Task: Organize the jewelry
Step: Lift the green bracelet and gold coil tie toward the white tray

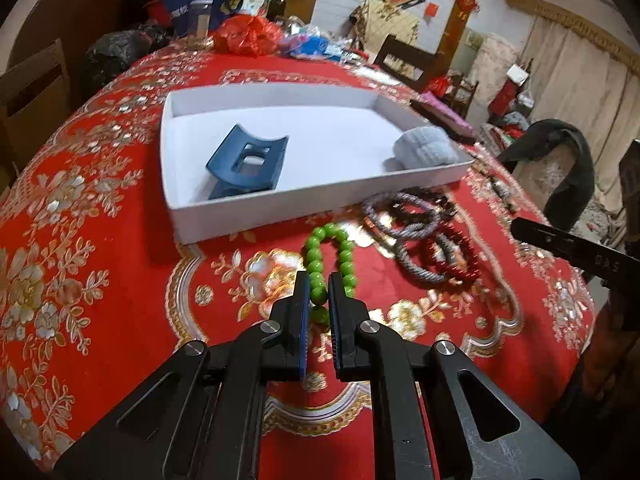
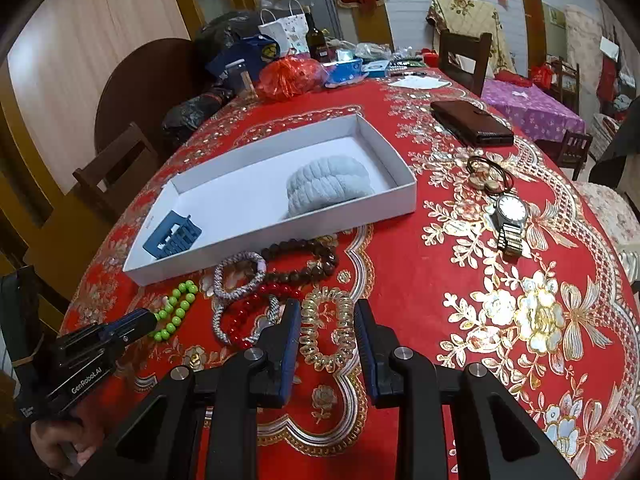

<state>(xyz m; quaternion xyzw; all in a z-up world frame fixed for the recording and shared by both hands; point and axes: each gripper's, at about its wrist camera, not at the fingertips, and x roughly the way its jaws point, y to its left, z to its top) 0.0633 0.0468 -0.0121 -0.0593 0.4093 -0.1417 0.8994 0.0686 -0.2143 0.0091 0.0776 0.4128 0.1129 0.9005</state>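
Left gripper (image 1: 319,280) pinching the green bead bracelet (image 1: 320,264), right gripper (image 2: 327,314) part-open astride the clear coil hair tie (image 2: 326,330), white tray (image 2: 400,196) beyond

1. Lighting: even, soft indoor light; moderately bright.
2. Shadows: faint, soft, inside the white tray (image 1: 256,222).
3. Glare: metallic sheen on the tablecloth (image 2: 540,312) pattern.
4. Distortion: strong fisheye bending; dark vignetted corners.
5. Focus: far room soft; near gripper parts slightly blurred.
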